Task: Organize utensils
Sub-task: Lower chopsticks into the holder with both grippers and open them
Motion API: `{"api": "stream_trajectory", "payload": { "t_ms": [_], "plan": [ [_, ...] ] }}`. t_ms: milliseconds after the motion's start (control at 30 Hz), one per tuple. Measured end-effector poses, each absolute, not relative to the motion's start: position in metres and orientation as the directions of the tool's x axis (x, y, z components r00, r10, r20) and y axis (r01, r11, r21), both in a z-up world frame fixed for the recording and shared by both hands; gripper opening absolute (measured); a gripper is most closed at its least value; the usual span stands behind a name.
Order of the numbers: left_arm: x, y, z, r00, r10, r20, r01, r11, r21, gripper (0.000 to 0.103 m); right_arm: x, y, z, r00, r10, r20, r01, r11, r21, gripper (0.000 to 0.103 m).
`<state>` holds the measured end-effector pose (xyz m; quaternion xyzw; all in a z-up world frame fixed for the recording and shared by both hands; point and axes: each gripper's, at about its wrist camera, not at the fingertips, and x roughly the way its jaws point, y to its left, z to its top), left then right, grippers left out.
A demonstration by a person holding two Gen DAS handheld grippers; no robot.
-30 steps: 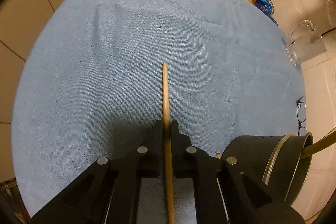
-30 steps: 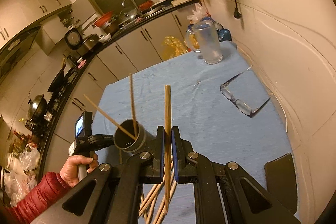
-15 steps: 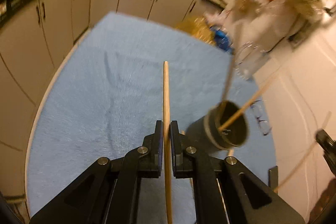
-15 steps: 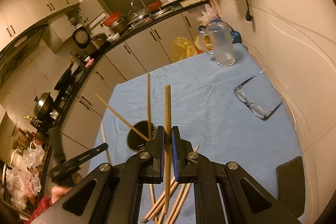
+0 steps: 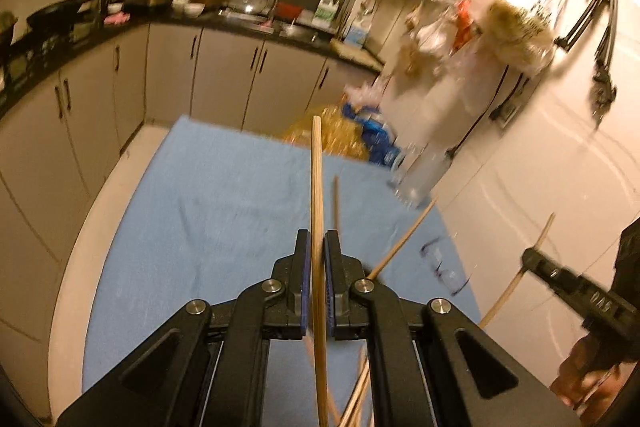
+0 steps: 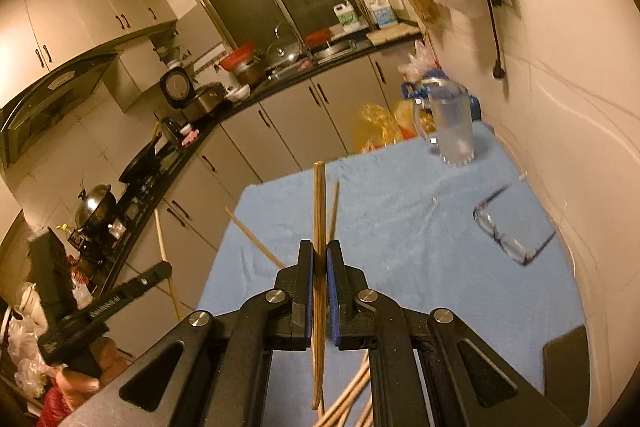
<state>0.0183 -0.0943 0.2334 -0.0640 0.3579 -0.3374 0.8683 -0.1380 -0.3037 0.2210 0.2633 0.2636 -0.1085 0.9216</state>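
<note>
My left gripper (image 5: 317, 247) is shut on a wooden chopstick (image 5: 316, 187) that stands upright between its pads, raised above the blue cloth (image 5: 208, 211). My right gripper (image 6: 319, 255) is shut on another wooden chopstick (image 6: 319, 211), also upright. The dark utensil cup is hidden behind the grippers; two chopsticks (image 6: 334, 205) that stand in it stick out beside the fingers. Several loose chopsticks (image 6: 352, 391) lie on the cloth below the right gripper. The right gripper shows at the right edge of the left wrist view (image 5: 568, 283); the left gripper shows at the left of the right wrist view (image 6: 120, 297).
A clear glass pitcher (image 6: 450, 123) stands at the far end of the table. Eyeglasses (image 6: 504, 231) lie near the wall on the right. A black pad (image 6: 566, 367) lies at the near right. Kitchen cabinets (image 5: 224, 75) and a counter stand beyond the table.
Both grippers have lifted and tilted up with their chopsticks. The left view swung from the cloth to the kitchen, and the cup dropped out of sight behind the fingers.
</note>
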Motion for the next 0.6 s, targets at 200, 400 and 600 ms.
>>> {"api": "stream_trajectory", "payload": {
  "t_ms": [200, 400, 600],
  "plan": [
    [0.037, -0.128, 0.264, 0.57, -0.641, -0.514, 0.552, 0.762, -0.339, 0.006, -0.116, -0.309, 0.239, 0.86, -0.089, -0.502, 0.332, 0.845, 0.419, 0.007],
    [0.059, -0.171, 0.259, 0.59, -0.628, -0.507, 0.541, 0.774, -0.329, 0.006, -0.089, -0.319, 0.248, 0.872, -0.118, -0.475, 0.332, 0.855, 0.399, 0.007],
    [0.077, -0.199, 0.236, 0.603, -0.601, -0.525, 0.522, 0.794, -0.311, 0.006, -0.063, -0.331, 0.24, 0.872, -0.14, -0.469, 0.341, 0.861, 0.376, 0.007]
  ]
}}
